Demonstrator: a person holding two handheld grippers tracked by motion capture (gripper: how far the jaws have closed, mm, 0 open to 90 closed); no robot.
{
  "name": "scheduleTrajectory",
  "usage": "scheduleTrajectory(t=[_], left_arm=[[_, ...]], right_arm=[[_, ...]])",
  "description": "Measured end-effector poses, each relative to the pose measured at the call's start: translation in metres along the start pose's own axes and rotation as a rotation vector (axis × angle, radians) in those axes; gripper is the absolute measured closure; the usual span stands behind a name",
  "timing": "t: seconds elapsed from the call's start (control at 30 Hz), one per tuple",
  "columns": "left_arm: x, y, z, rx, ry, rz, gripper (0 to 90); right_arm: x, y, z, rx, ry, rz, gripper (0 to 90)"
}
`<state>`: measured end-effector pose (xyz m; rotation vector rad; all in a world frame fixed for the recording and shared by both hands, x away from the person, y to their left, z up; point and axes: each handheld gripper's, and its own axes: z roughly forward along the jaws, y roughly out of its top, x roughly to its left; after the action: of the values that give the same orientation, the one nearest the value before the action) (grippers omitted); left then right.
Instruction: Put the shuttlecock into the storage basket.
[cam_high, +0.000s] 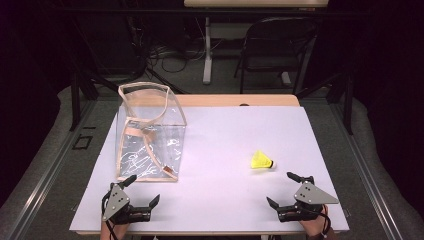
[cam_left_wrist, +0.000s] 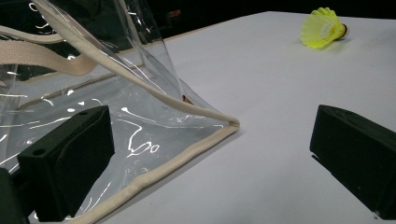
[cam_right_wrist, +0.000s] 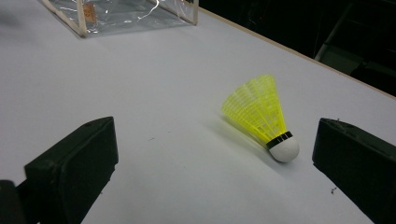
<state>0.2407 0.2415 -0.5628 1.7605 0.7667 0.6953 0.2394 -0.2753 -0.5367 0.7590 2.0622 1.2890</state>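
Just ahead of the wide-open, empty right gripper (cam_high: 291, 190) lies the yellow shuttlecock (cam_high: 261, 160); closing carelessly could crush its skirt or roll it away on its round cork.

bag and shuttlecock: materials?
Bag: clear, glossy plastic film, likely vinyl; it shows glare streaks and creases. Its trim looks like matte beige woven tape. Shuttlecock: yellow moulded plastic mesh skirt, with a smooth white cap, possibly foam.

White table (cam_high: 225, 200) bears clear bag (cam_high: 150, 145) and yellow shuttlecock (cam_high: 261, 161).
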Motion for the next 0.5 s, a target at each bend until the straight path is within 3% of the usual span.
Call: scheduleTrajectory(t=[0.5], left_arm=[[-0.0006, 0.0000, 0.0000, 0.004, -0.002, 0.008, 0.0]], right_arm=[[-0.0077, 0.0071, 0.0104, 0.074, 0.030, -0.030, 0.0]])
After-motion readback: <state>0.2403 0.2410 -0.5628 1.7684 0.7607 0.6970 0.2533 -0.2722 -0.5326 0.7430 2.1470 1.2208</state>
